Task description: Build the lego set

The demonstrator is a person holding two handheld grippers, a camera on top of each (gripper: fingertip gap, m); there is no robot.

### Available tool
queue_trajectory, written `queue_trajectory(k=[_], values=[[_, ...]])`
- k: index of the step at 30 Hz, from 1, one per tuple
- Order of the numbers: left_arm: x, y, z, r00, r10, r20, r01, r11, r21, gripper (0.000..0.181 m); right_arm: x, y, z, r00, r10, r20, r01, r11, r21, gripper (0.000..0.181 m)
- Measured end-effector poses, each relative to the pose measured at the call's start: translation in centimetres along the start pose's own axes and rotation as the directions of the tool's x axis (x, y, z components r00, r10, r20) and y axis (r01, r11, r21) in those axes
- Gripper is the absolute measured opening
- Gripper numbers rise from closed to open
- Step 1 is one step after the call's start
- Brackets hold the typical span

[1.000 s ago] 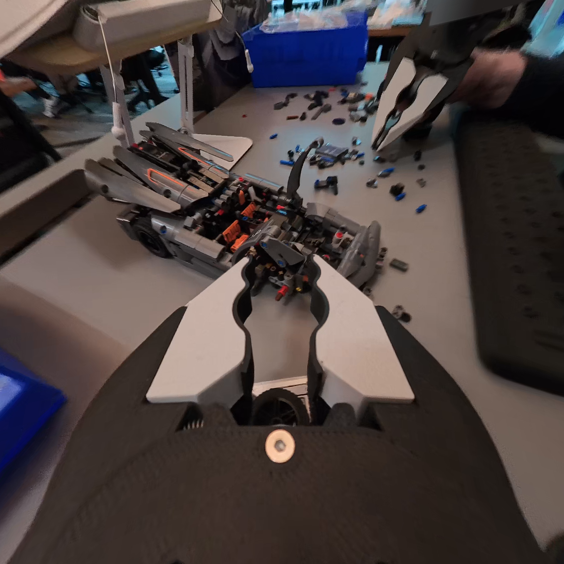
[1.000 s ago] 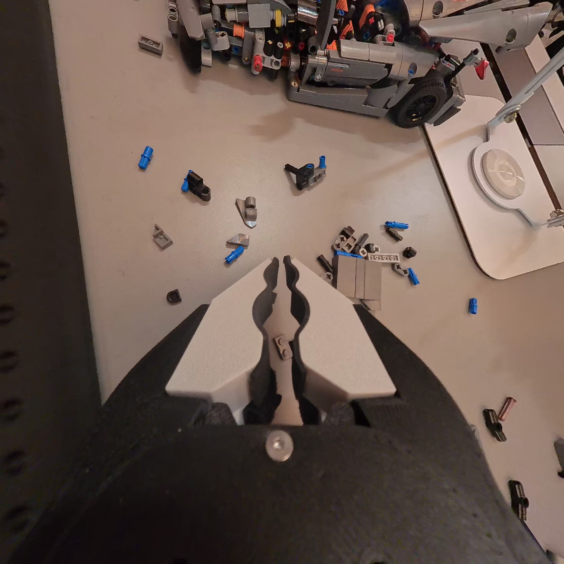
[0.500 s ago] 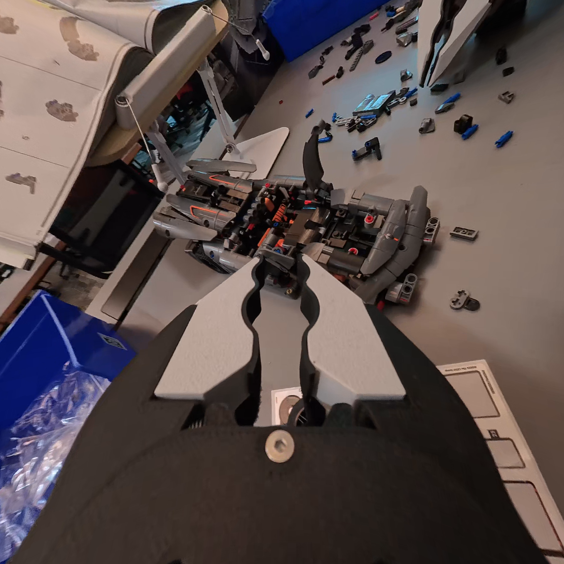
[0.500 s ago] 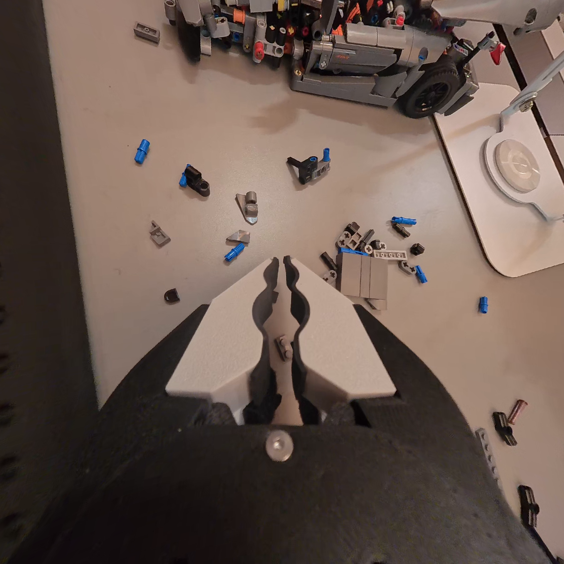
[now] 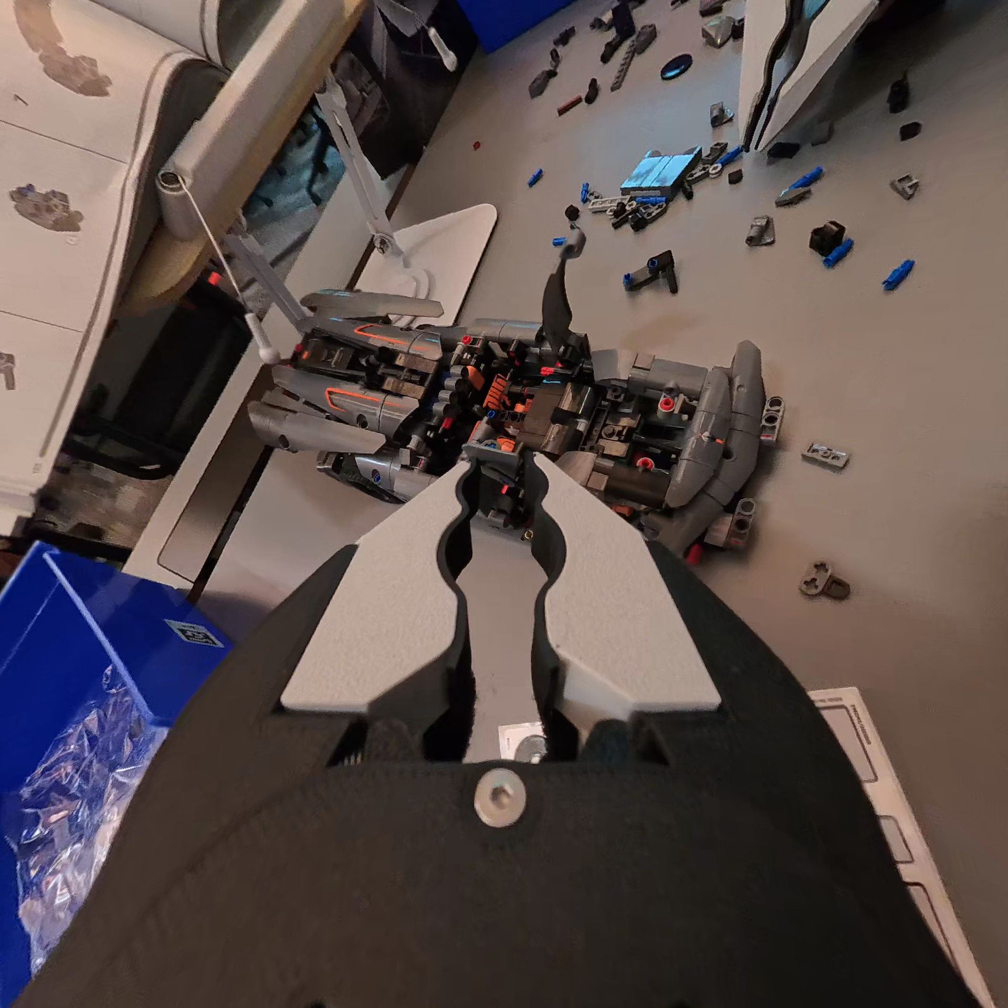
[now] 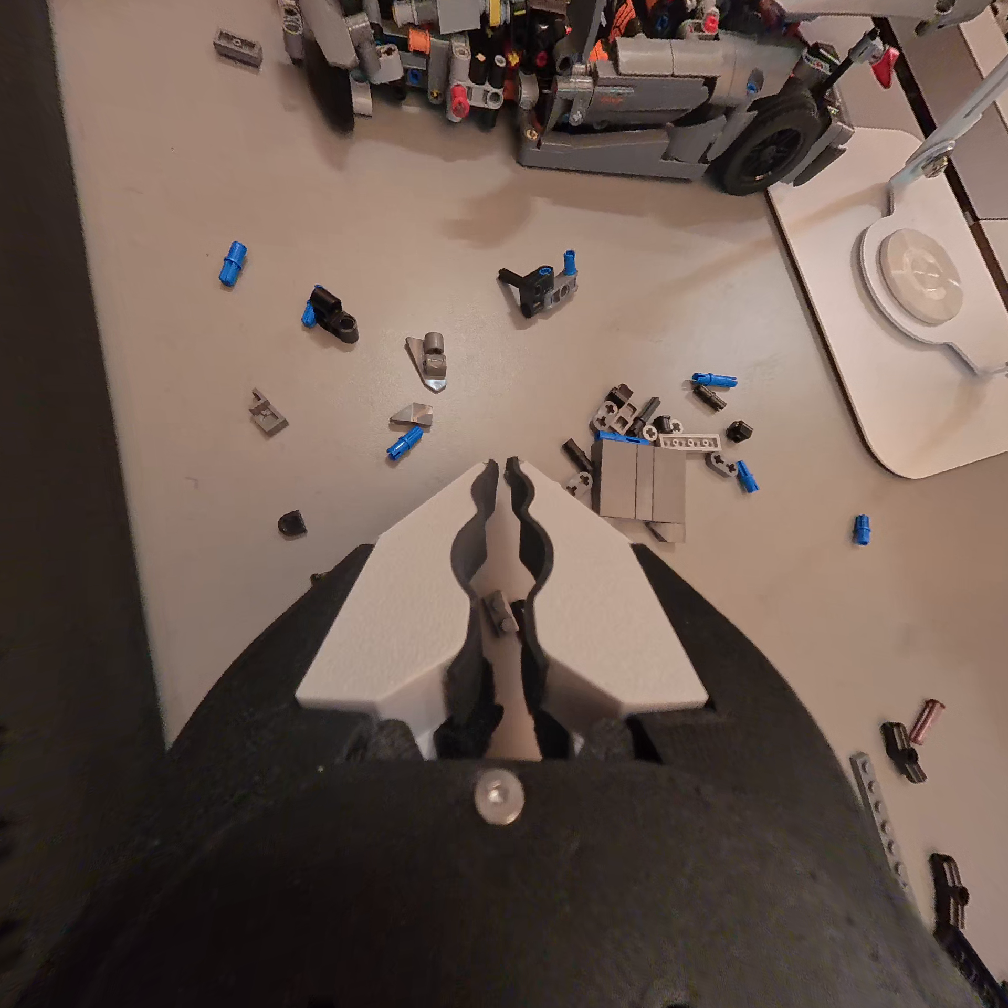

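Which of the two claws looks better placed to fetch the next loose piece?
Probably the right gripper: it hangs over the scattered pieces, its tips near a blue pin, jaws nearly shut. The left gripper is at the car model, away from them.

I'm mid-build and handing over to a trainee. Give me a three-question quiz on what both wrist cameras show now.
1. True or false: the right gripper is wide open.
2. The left gripper has its tips at: A) the car model, B) the blue bin, C) the white stand base.
3. What colour are the small loose pins, such as the one far left in the right wrist view?

Key: 1 false, it is nearly shut. 2 A. 3 blue.
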State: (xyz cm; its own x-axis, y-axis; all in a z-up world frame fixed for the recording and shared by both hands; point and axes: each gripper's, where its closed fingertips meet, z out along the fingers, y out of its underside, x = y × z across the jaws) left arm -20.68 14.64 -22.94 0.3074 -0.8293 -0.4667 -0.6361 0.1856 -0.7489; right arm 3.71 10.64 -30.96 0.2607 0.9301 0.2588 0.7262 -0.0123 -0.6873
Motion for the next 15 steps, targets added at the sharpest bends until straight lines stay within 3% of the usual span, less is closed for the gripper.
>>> queue_trajectory(k=[10, 15], values=[[-0.3, -2.0, 2.1, 0.979, -0.17, -0.115, 0.17, 0.985, -0.015, 0.012, 0.1, 0.2, 0.1, 1.0, 0.007, 0.0, -0.007, 1.0, -0.005, 0.002], [-0.2, -2.4, 2.1, 0.985, -0.108, -0.136, 0.121, 0.988, 0.091, 0.017, 0.0, 0.3, 0.2, 1.0, 0.007, 0.003, -0.007, 1.0, -0.009, 0.002]])
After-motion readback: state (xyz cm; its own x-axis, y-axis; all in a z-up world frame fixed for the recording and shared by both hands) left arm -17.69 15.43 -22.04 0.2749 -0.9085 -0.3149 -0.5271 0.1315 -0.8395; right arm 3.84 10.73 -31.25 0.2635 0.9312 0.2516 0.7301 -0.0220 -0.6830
